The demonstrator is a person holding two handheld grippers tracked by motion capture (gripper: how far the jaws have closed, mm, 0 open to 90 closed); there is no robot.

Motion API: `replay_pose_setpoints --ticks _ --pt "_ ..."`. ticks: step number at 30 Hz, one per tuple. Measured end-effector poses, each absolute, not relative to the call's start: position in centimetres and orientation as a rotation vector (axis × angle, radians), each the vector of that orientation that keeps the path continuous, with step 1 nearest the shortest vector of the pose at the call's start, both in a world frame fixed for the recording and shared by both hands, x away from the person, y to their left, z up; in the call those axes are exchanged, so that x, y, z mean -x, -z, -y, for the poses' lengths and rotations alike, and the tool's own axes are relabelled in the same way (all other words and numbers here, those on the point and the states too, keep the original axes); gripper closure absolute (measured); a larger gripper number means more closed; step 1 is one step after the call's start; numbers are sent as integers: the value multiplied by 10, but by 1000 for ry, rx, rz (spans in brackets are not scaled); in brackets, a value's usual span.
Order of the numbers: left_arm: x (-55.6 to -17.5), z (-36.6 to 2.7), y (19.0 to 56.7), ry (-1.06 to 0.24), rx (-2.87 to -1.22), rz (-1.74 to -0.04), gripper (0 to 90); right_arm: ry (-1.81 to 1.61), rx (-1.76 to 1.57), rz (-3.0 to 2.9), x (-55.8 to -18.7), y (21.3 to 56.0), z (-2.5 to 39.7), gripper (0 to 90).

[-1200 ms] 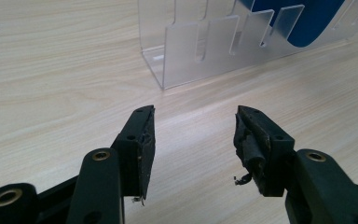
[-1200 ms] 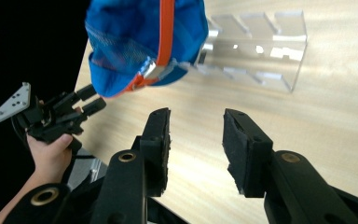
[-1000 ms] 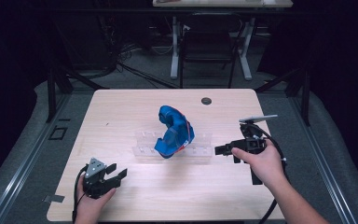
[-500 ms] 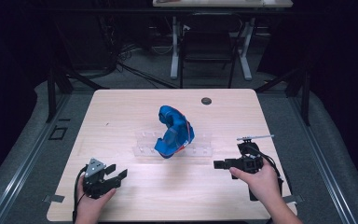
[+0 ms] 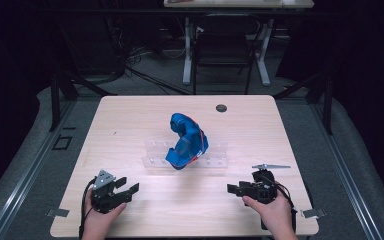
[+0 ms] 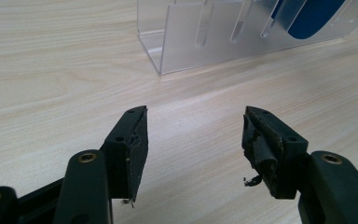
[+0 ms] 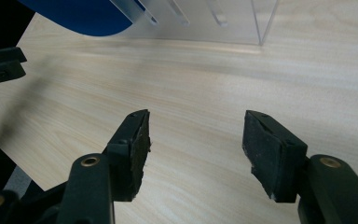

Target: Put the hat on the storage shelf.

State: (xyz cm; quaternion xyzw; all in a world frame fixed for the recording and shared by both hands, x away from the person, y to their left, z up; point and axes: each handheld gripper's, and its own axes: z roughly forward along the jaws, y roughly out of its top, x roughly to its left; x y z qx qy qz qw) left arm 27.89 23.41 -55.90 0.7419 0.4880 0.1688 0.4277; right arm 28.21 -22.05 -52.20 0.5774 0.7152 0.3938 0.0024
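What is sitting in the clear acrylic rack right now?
A blue curved object stands in the clear acrylic rack, leaning over its middle slots. Its lower edge and the slots behind it are hidden.

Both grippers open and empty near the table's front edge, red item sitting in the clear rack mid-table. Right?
Not quite: the item in the clear rack is blue, as the high view shows. The rest holds: the left gripper and right gripper sit near the front edge of the table, open and empty.
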Motion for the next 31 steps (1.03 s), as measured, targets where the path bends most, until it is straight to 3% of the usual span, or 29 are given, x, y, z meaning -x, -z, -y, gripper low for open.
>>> replay_pose_setpoints --ticks 31 --pt "-281 -211 562 -410 -1868 -1172 442 -1522 -1819 -2074 -274 556 247 441"
